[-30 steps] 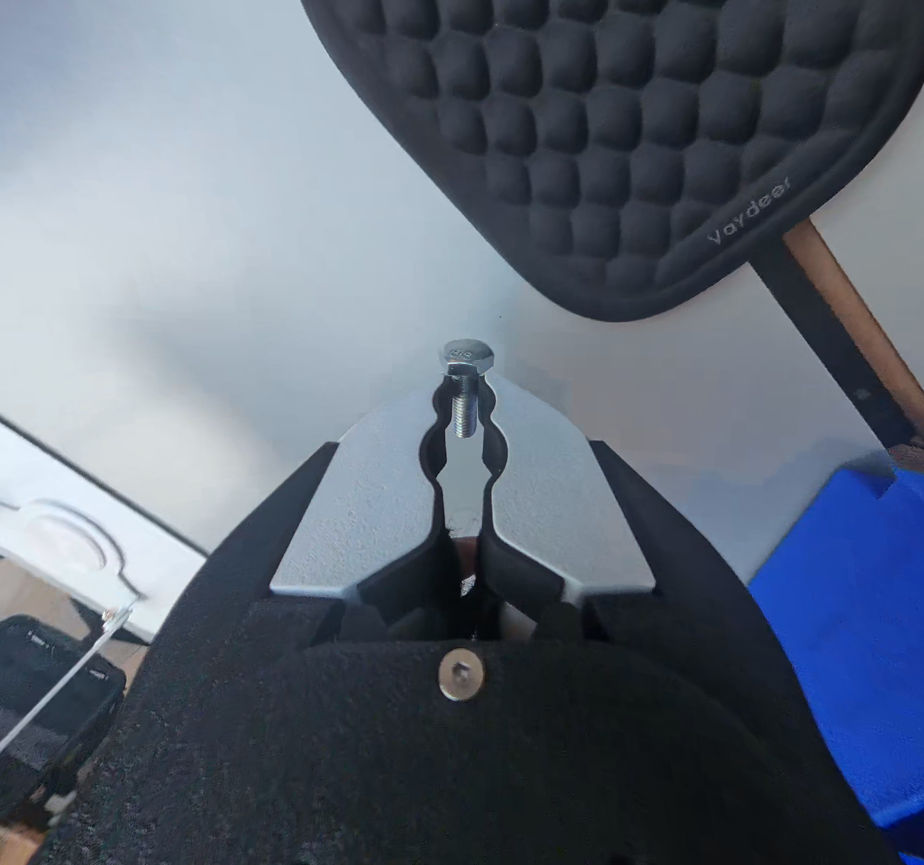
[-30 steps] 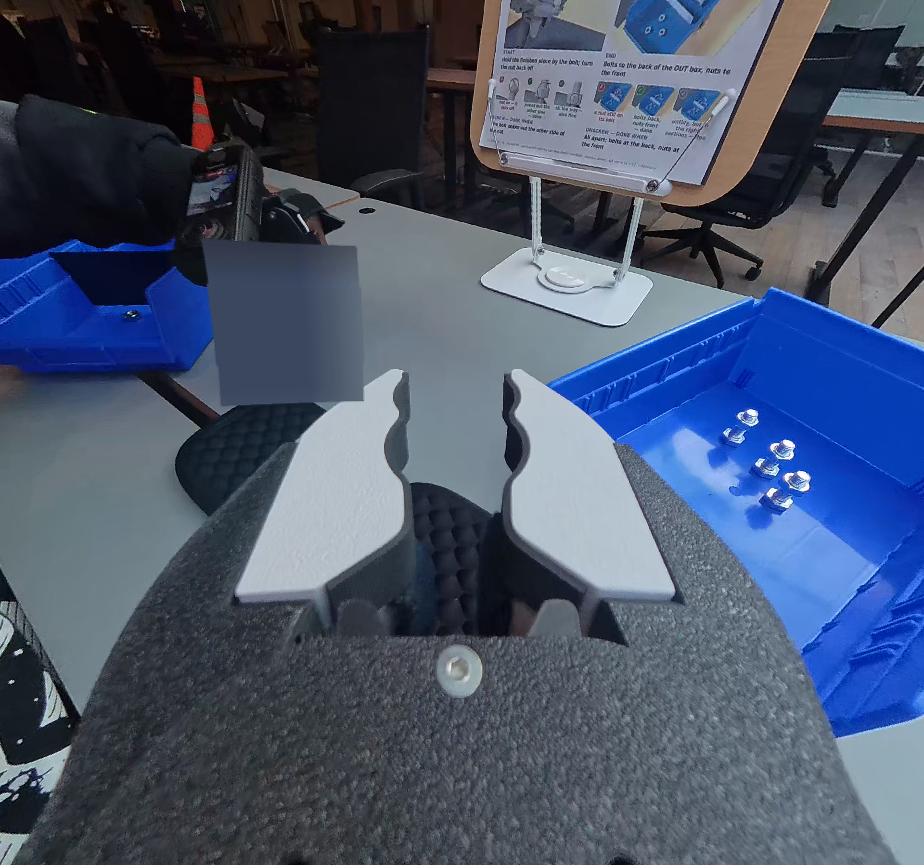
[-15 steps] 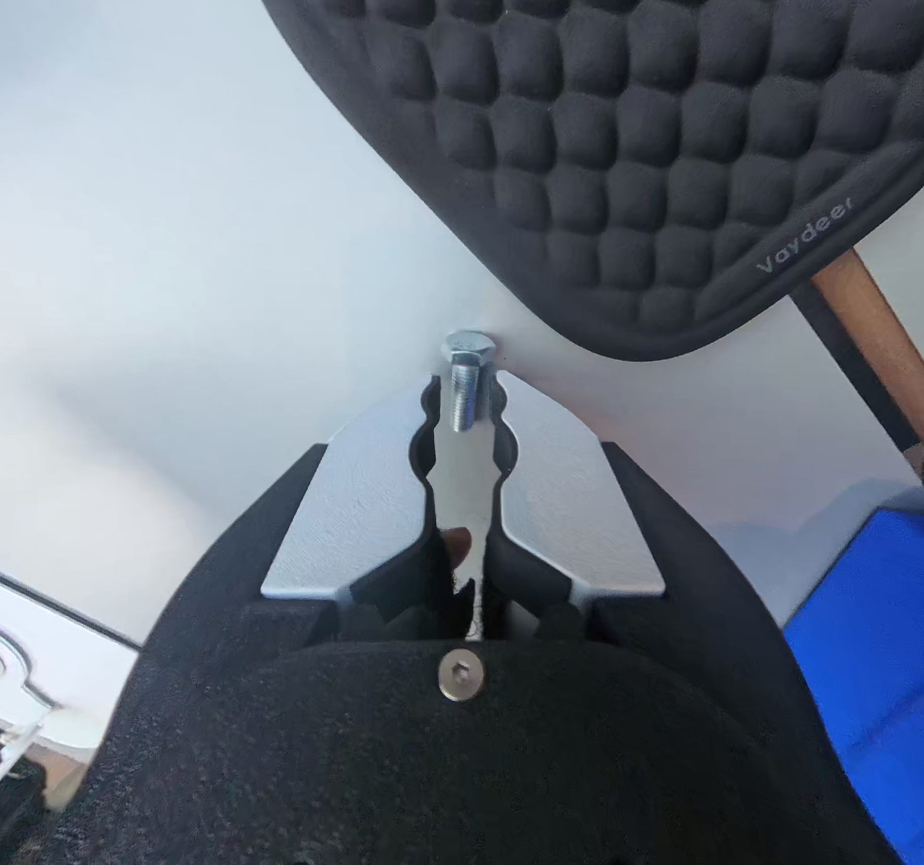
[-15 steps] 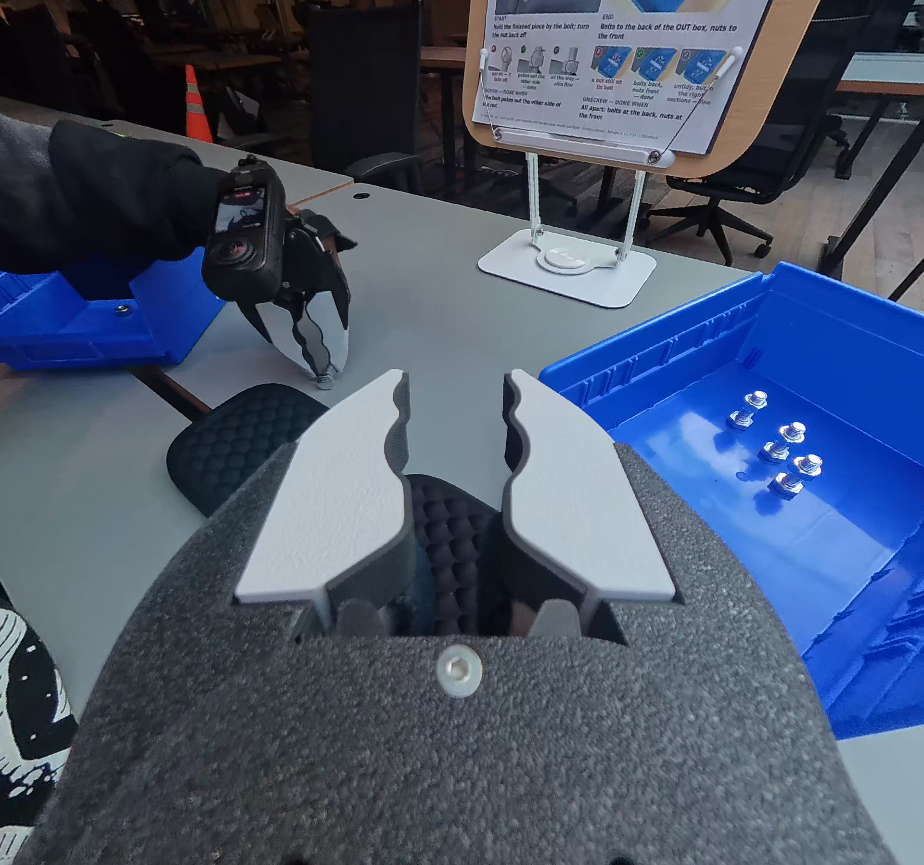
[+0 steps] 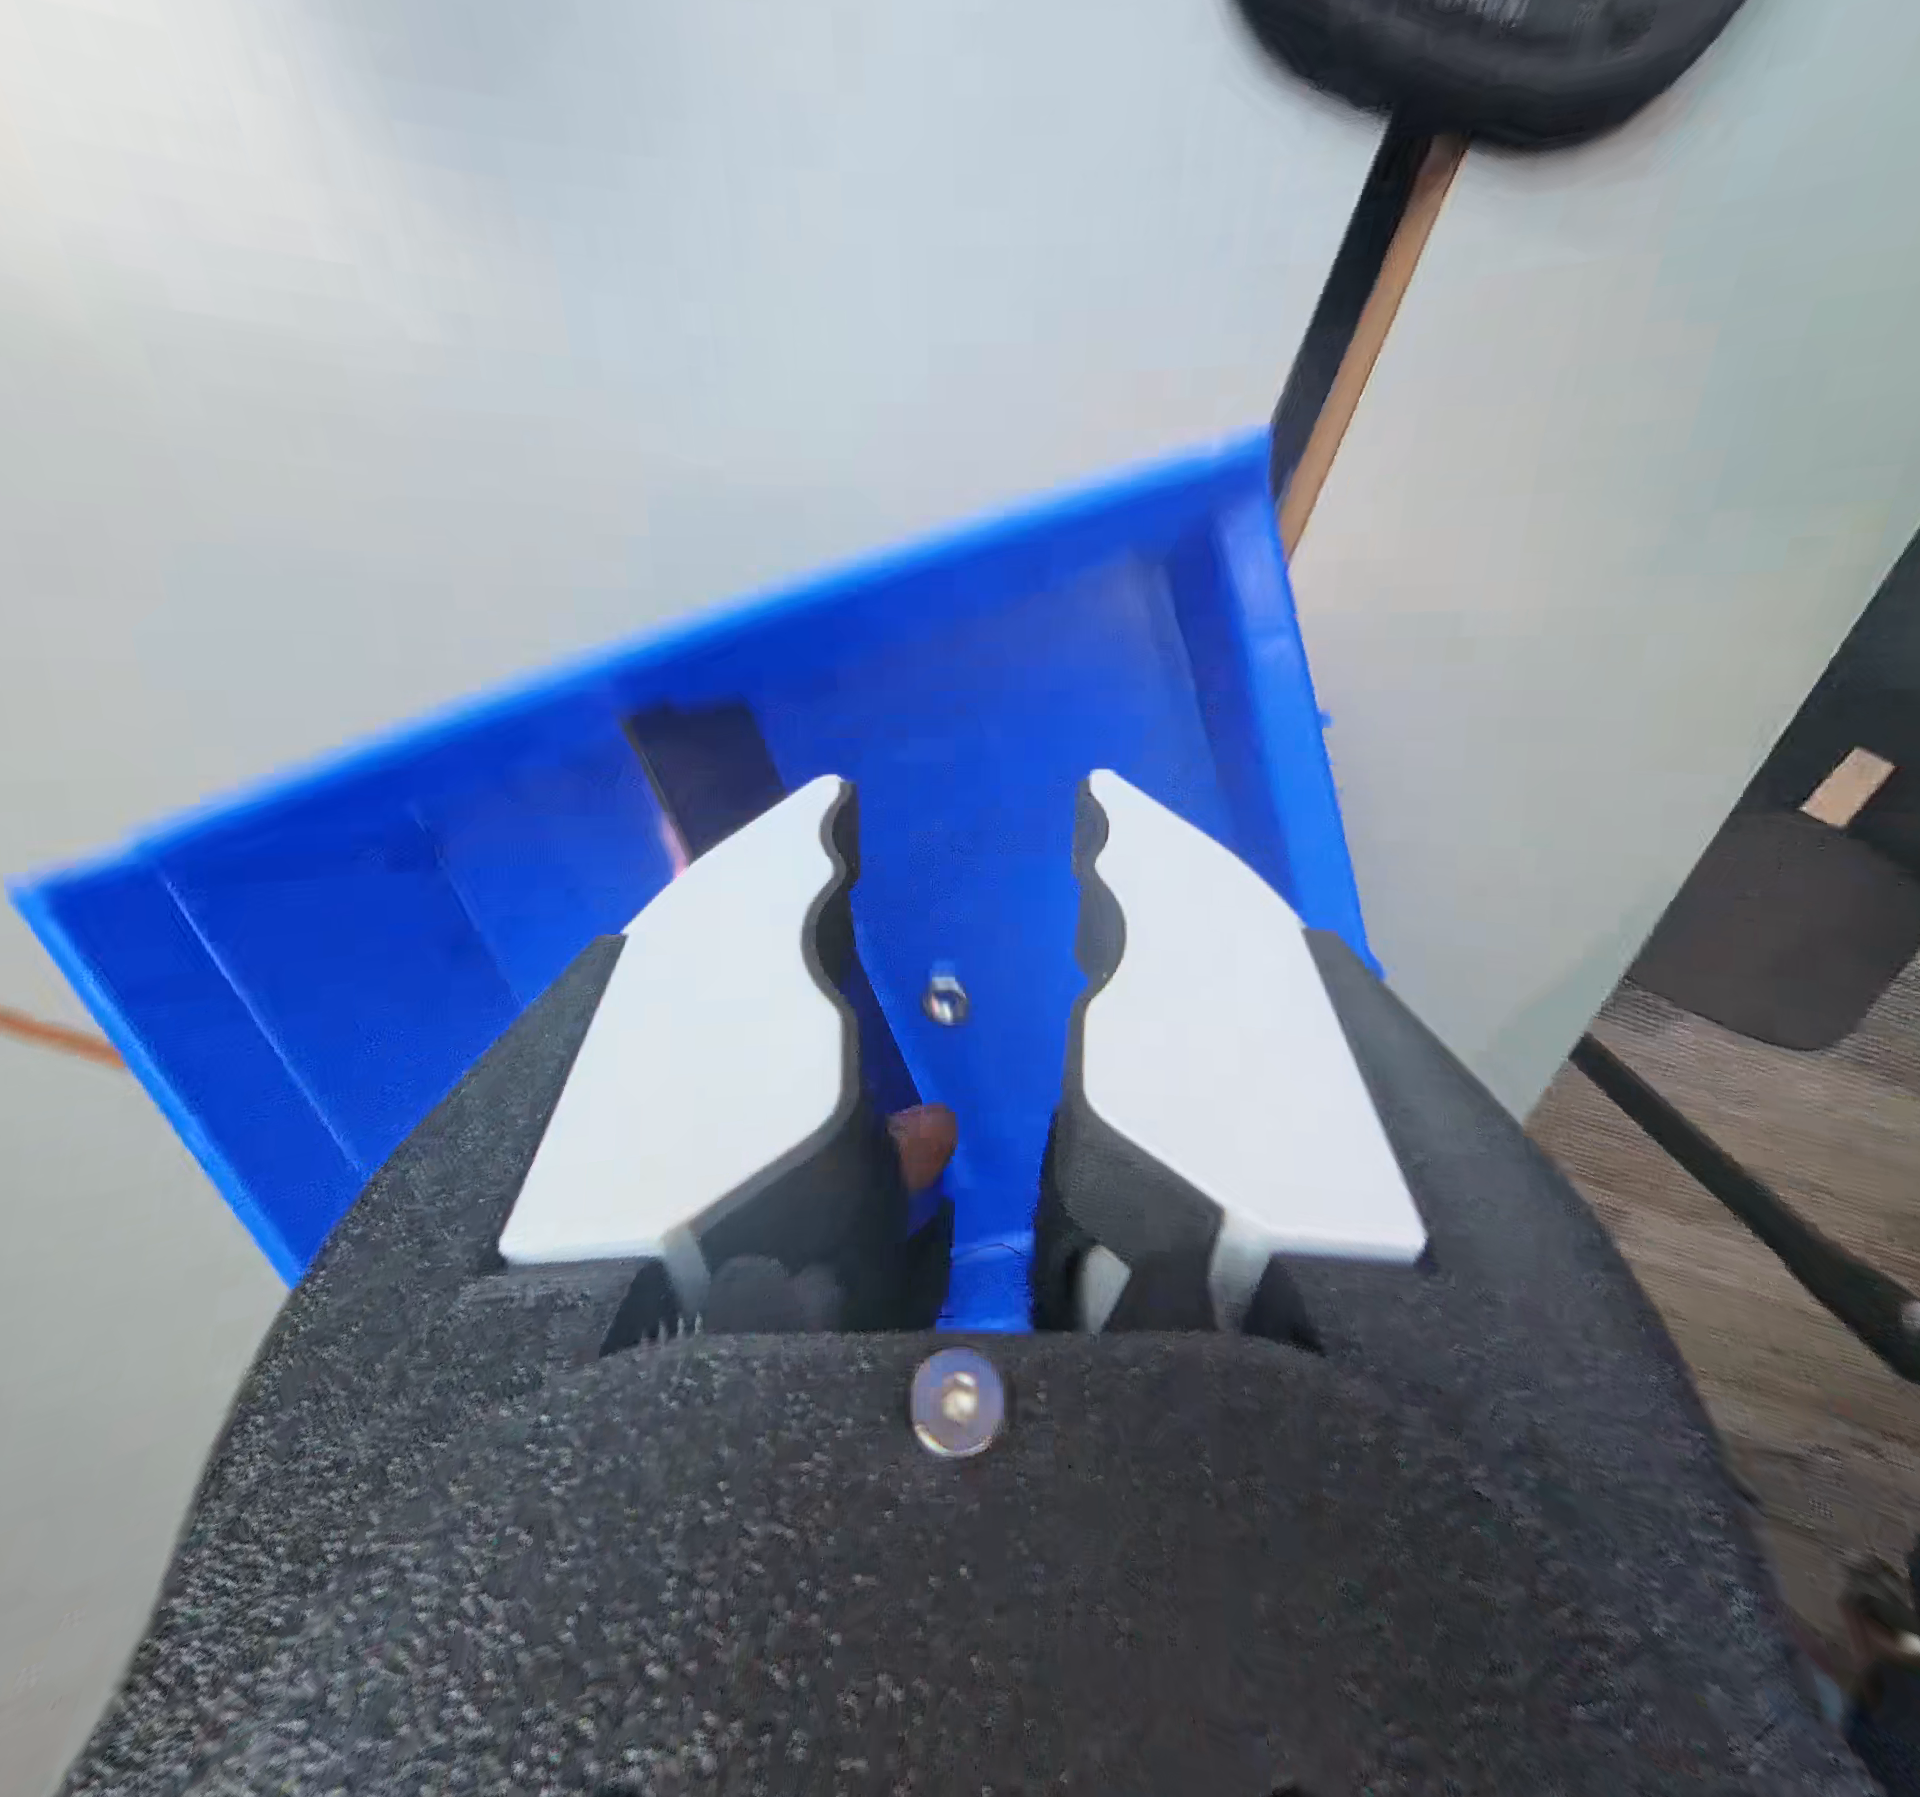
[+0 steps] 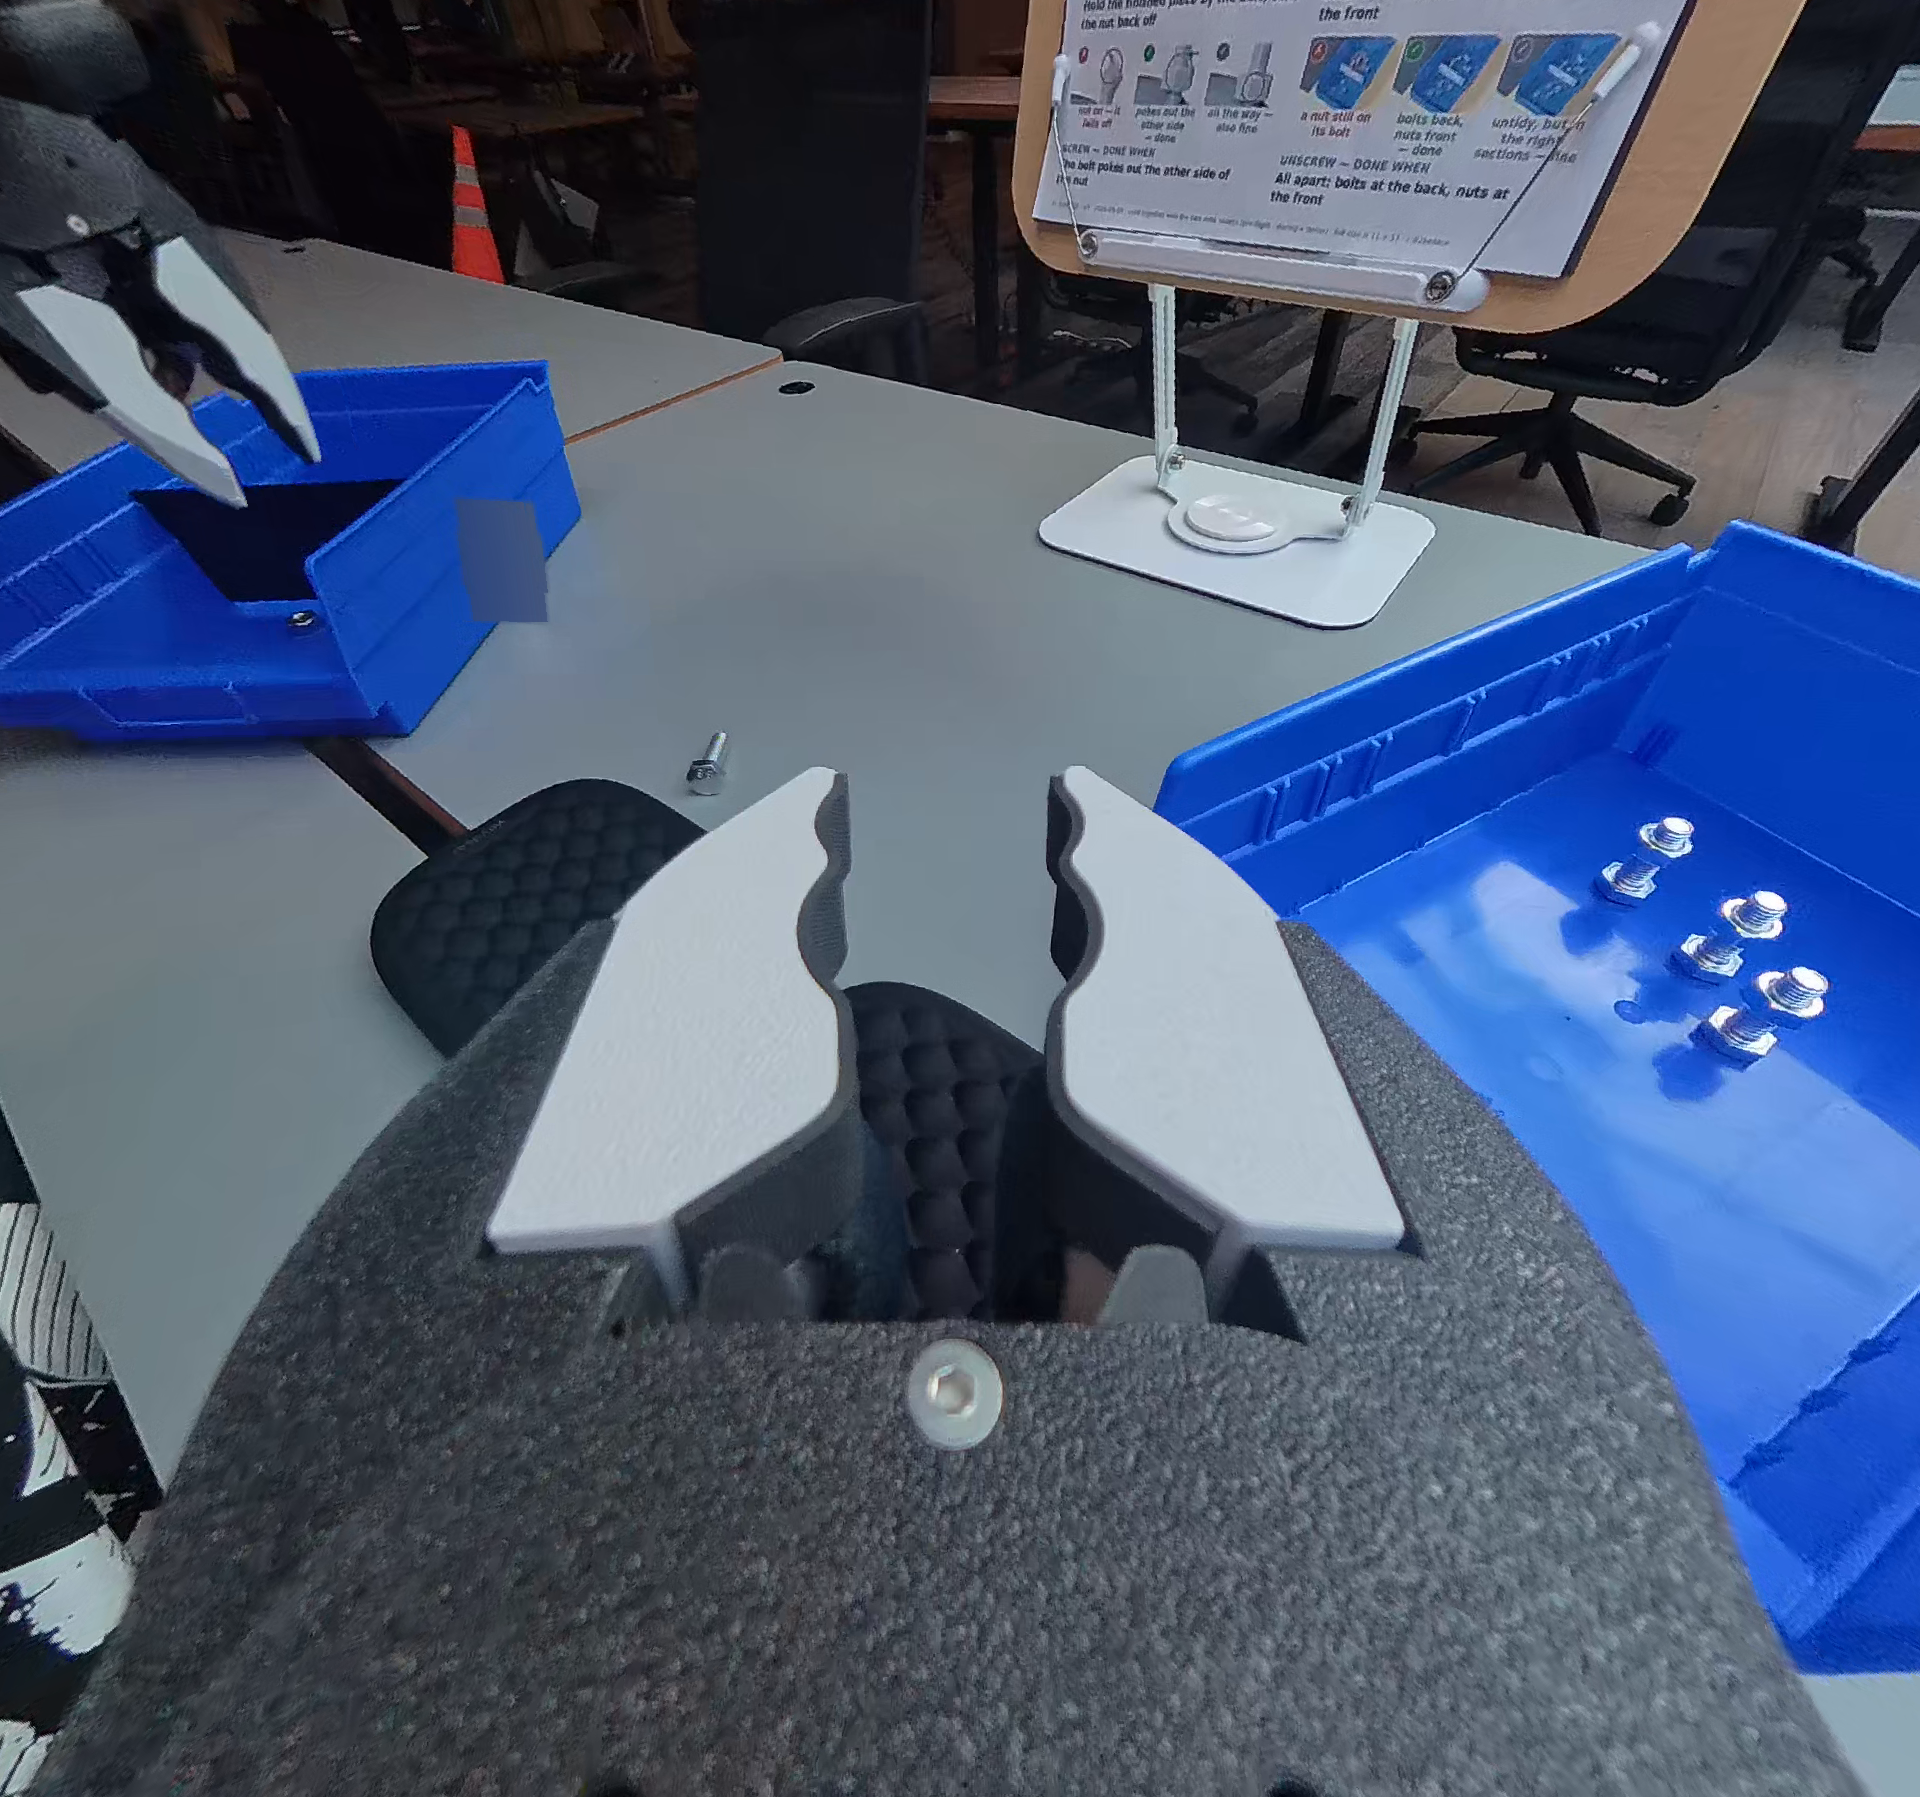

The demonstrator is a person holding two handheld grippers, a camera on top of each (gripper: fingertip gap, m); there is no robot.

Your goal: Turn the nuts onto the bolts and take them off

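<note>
Both foam-bodied grippers, left gripper (image 5: 961,791) and right gripper (image 6: 948,791), gape empty. One threaded steel bolt (image 6: 709,763) lies on the smooth grey table (image 6: 883,604) beside the dimpled black pad (image 6: 520,895); one small hex nut (image 5: 943,999) sits in the left blue plastic bin (image 5: 416,916); four assembled bolts (image 6: 1714,937) rest in the right blue plastic bin (image 6: 1455,708).

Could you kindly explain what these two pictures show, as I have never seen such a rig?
A person holds a two-finger tool in each hand, each carrying a forward-looking camera. In the left wrist view, the left tool hangs open over a blue bin holding one nut. In the right wrist view, the right tool is open and empty above a grey table. On it lie a loose bolt, a black pad, a second blue bin of bolt-and-nut pairs and an instruction stand.
</note>
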